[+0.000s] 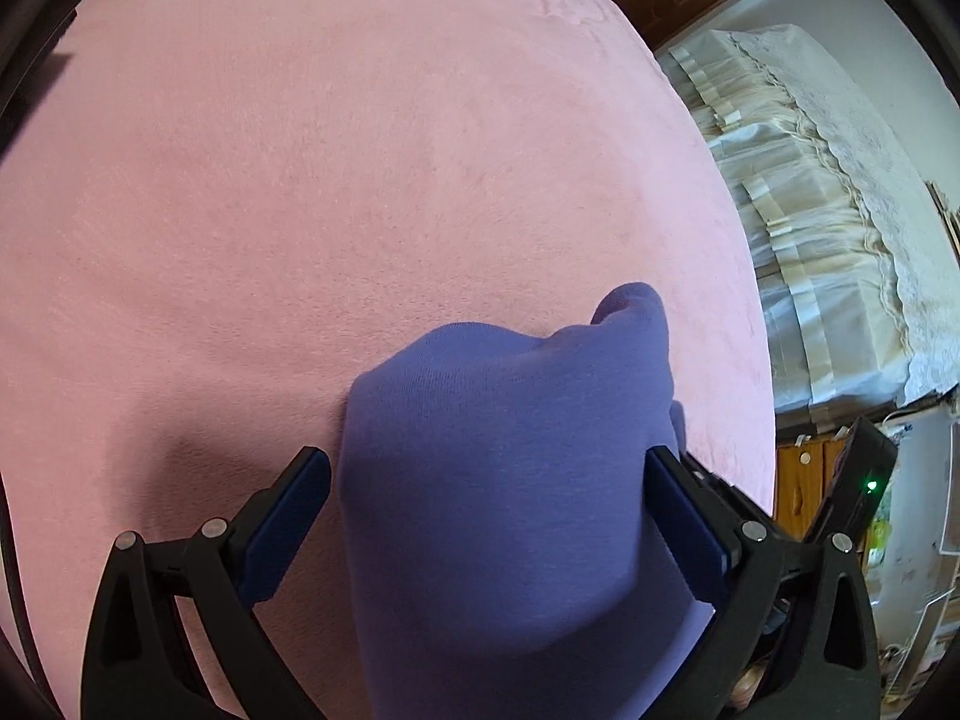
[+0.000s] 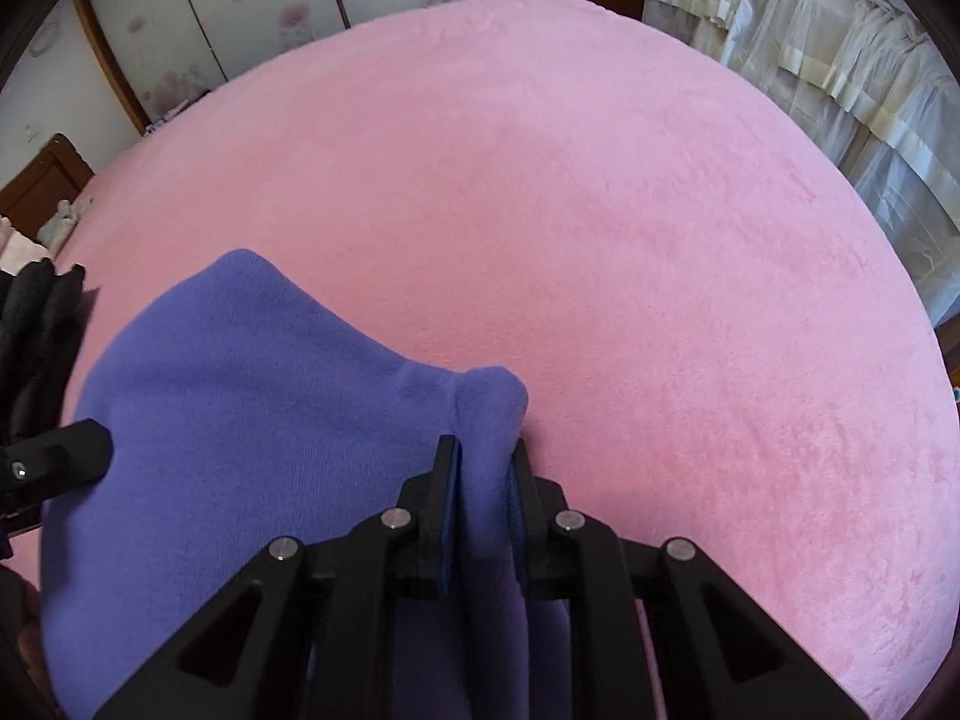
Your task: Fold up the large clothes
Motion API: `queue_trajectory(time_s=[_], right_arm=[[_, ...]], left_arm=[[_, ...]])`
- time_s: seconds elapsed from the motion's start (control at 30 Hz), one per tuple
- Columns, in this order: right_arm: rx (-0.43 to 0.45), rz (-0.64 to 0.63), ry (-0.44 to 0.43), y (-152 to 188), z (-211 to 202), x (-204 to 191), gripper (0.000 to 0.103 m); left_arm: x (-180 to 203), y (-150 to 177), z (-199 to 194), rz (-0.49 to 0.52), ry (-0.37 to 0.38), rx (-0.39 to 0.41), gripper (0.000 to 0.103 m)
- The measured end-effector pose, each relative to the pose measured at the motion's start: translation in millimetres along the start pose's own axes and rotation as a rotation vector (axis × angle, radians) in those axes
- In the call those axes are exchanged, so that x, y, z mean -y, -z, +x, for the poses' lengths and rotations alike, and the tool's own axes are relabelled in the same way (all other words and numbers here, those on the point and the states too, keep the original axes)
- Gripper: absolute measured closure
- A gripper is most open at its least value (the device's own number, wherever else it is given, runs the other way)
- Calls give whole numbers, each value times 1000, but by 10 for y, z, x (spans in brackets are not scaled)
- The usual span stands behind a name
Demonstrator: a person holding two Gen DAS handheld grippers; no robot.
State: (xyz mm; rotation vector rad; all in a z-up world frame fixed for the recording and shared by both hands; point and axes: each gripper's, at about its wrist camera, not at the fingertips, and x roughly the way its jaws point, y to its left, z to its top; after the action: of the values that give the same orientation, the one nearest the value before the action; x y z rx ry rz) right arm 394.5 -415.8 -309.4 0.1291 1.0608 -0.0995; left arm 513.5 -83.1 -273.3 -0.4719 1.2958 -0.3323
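Purple knit fabric of the garment [image 2: 240, 420], plain and without readable writing, is pinched in a bunched fold by the nearly closed right tool [image 2: 485, 456], is draped between the wide-spread fingers of the left tool [image 1: 489, 480], and is spread on the pink bed cover [image 2: 600, 210] beyond.

A garment [image 2: 240, 420] lies on the bed [image 2: 600, 210], with a draped table [image 2: 840, 90] beyond its right edge.
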Motion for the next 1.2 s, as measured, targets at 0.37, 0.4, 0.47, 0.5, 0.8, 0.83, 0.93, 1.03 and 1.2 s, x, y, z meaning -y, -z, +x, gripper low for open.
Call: queue_trajectory(time_s=[0.37,0.4,0.47,0.5,0.8,0.83,0.93,1.03,1.2], right_arm=[[38,-42,-24,-11,-206,-12,85],[49,-46,-32,2,-245,-4,83],[73,-40,-54,35,-361,5,79],[89,-30,-72,51,-449,20,76],[208,-63,-182,285,-1090,-5,44],[235,-80,-186,326,-1187,-21,39],[304,-123,-221,439,-1405,-24,21],[371,-175,-220,556,-1598,-58,15],[417,-229,-265,687,-1738,-47,15]], left_arm=[[-116,86,-165,22,52,-3,0],[-119,92,-200,30,45,1,0],[-115,125,-303,53,18,25,0],[-106,149,-358,67,3,43,0],[95,576,-946,294,-63,264,1],[136,646,-1012,325,-69,294,1],[246,811,-1203,396,-59,360,1],[306,929,-1370,426,-34,403,1],[391,1163,-1592,493,-54,483,1]])
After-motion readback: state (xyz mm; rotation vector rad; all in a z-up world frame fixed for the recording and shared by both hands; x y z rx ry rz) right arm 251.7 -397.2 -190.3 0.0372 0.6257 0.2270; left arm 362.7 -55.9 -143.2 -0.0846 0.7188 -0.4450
